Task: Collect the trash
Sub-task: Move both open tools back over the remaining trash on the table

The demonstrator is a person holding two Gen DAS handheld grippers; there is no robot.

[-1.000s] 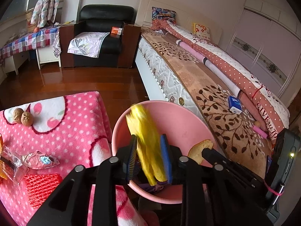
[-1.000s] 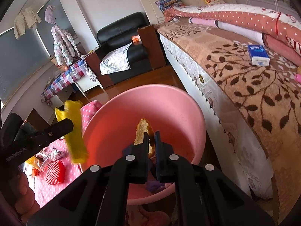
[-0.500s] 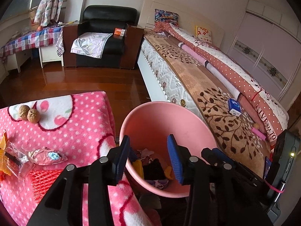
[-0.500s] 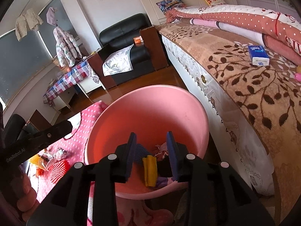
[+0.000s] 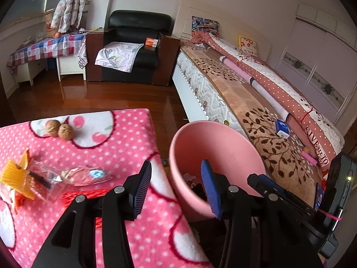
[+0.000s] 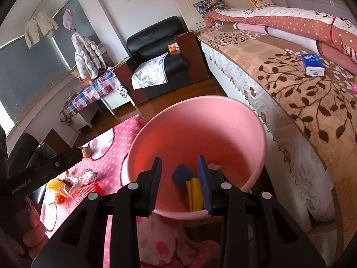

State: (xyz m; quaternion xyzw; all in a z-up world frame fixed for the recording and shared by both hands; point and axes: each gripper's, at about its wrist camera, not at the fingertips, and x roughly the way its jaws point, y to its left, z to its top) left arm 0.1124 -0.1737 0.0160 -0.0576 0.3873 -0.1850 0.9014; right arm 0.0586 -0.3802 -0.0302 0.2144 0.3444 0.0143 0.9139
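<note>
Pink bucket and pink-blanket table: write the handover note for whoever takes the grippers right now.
Left gripper: jaws just opened, nothing between them, above the table edge beside the pink bucket.
Right gripper: jaws just opened, empty, over the bucket.
Done: a yellow wrapper and other scraps lie in the bucket.
Left: on the pink blanket remain a clear wrapper, an orange wrapper and a red mesh piece. Two walnuts sit farther back; whether they count as trash is unclear.
</note>
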